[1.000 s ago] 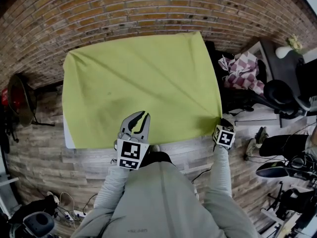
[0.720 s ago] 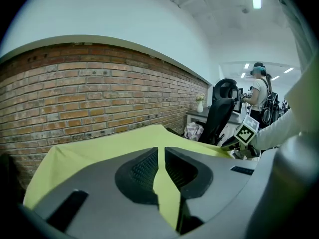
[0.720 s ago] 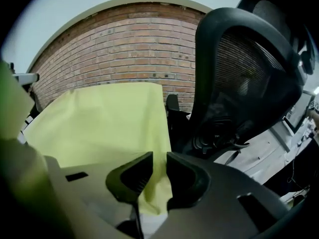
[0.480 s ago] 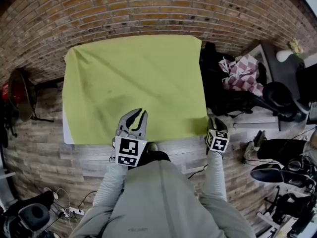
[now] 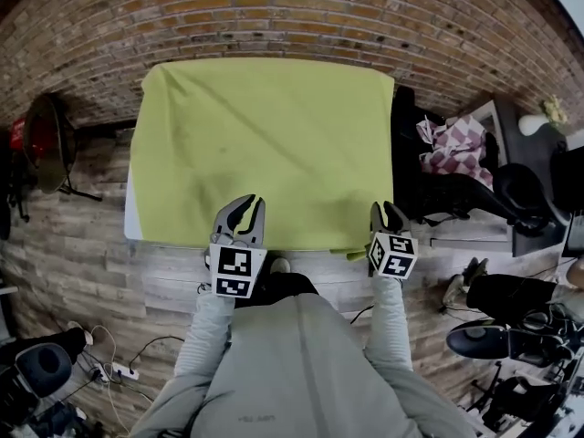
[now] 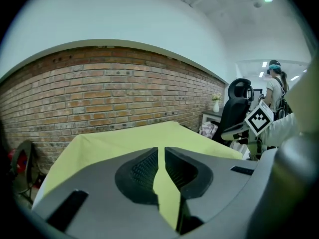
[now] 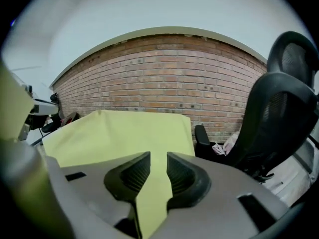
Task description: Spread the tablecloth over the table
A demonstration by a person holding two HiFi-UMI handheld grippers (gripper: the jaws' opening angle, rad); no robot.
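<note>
Holding the near side, you have: one tablecloth (image 5: pixel 274 144), yellow-green, lying flat over the table (image 5: pixel 131 215) against the brick wall (image 5: pixel 274 16), with a small fold at its near right corner. Your left gripper (image 5: pixel 248 206) sits over the cloth's near edge, jaws a narrow gap apart with nothing between them. Your right gripper (image 5: pixel 384 215) sits just beside the near right corner; its jaws have just been opening and stand apart, empty. One black office chair (image 7: pixel 279 108) stands right of the table.

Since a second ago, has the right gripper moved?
Yes. Against the table, the right gripper moved forward from the near corner over the tablecloth; its jaws have just been opening, nothing between them.
</note>
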